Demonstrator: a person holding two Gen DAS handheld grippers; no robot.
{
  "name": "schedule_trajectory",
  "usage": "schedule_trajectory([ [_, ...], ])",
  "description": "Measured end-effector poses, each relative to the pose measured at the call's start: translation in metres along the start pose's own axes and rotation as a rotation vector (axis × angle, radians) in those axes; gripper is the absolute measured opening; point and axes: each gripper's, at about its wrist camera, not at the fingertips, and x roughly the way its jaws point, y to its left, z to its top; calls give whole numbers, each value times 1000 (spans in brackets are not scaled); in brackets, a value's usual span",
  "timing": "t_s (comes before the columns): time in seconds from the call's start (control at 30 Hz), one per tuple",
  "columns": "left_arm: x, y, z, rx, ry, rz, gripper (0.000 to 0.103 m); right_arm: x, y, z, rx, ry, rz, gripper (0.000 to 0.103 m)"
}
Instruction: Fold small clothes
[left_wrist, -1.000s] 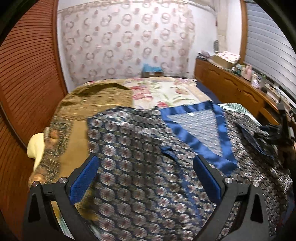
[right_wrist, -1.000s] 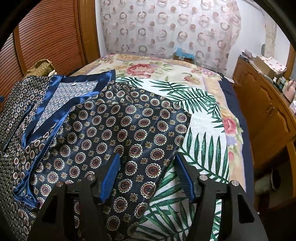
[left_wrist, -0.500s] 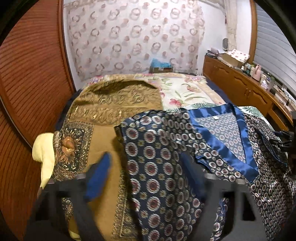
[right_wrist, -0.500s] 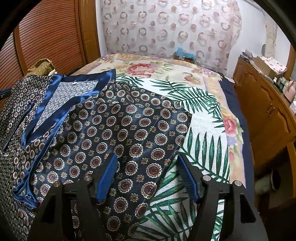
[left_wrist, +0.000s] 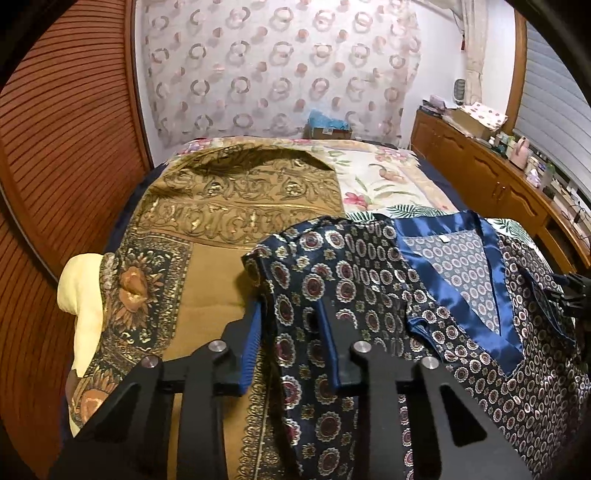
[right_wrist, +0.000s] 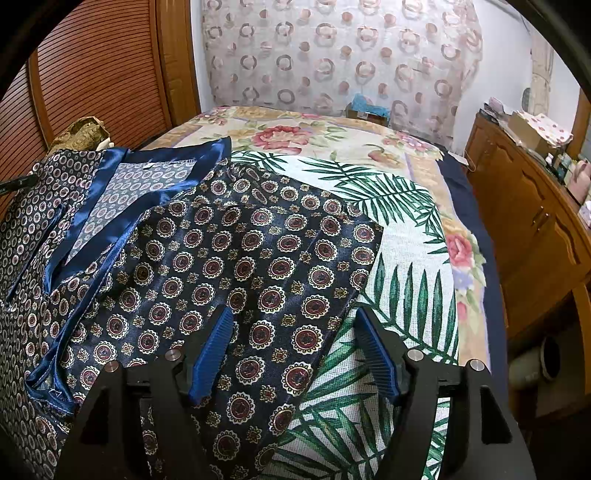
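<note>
A navy pyjama top (left_wrist: 369, 280) with medallion print and a blue satin collar (left_wrist: 495, 295) lies spread flat on the bed. My left gripper (left_wrist: 291, 332) is at the top's left sleeve (left_wrist: 314, 288). Its jaws are closing, and a bunched strip of the sleeve lies between the blue pads (left_wrist: 253, 343), not pinched tight. In the right wrist view the same top (right_wrist: 258, 258) fills the left half. My right gripper (right_wrist: 295, 343) hovers open over the right sleeve's outer edge, one finger above the sleeve, the other above the palm-leaf cloth (right_wrist: 406, 236).
A gold and brown patterned blanket (left_wrist: 221, 206) covers the bed's left side, with a pale yellow pillow (left_wrist: 81, 288) at its edge. Slatted wooden doors (left_wrist: 66, 147) stand close on the left. A cluttered wooden cabinet (right_wrist: 535, 221) runs along the right, and a curtain hangs behind.
My left gripper has moved left across the top to the left sleeve, and its jaws have narrowed from wide apart to close around the fabric. The right gripper has kept still.
</note>
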Motion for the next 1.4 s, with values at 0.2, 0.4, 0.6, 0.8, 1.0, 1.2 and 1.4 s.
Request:
schedule_trajectory([
  [0.2, 1, -3, 0, -6, 0, -9, 28, 0, 0, 0, 0, 0, 0, 71],
  [0.4, -11, -23, 0, 77, -45, 13, 5, 0, 0, 0, -1, 0, 0, 71],
  [0.6, -22, -36, 2, 111, -78, -2, 4, 0, 0, 0, -1, 0, 1, 71],
  [0.8, -21, -44, 1, 125, -78, -21, 4, 1, -3, 1, -2, 2, 12, 72],
  [1.0, -16, -42, -2, 120, -73, 5, 4, 9, -18, 13, 25, 25, 15, 72],
  [1.2, -14, -38, -6, 106, -64, 3, 4, 20, -22, 28, 13, 46, 8, 72],
  [1.4, -26, -52, -9, 111, -73, -21, 4, 29, -19, 39, 12, 43, 33, 34],
])
